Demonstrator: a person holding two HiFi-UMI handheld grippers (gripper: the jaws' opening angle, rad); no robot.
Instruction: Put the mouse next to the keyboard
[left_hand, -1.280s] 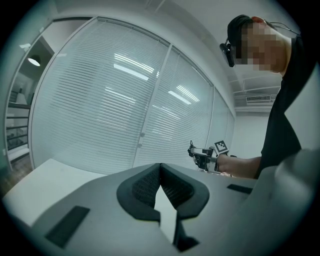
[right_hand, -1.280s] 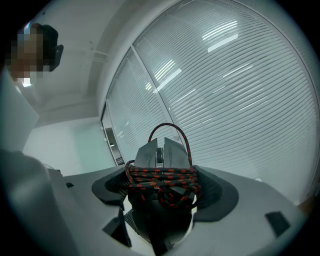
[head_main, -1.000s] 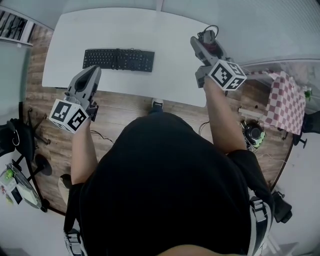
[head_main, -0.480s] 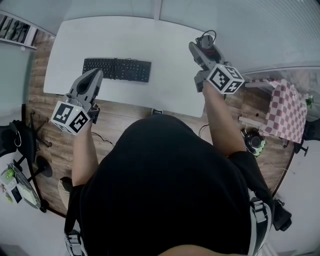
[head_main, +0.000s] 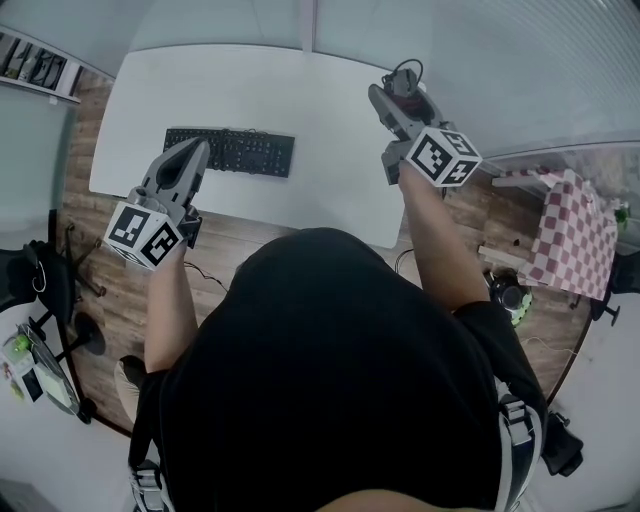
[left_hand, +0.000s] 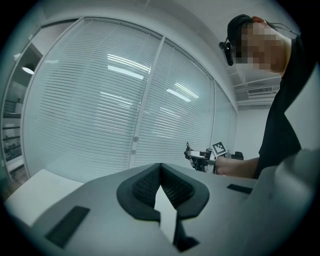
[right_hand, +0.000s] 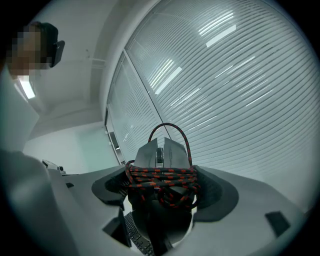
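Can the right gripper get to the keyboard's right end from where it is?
Probably yes. The right gripper, shut on the mouse, hangs near the table's right edge. The tabletop between it and the keyboard shows nothing in the way.

No text can be read; the keyboard (head_main: 229, 151) key legends are too small to make out.

white table (head_main: 250, 90) | wood floor (head_main: 100, 270) | window blinds (left_hand: 100, 100)
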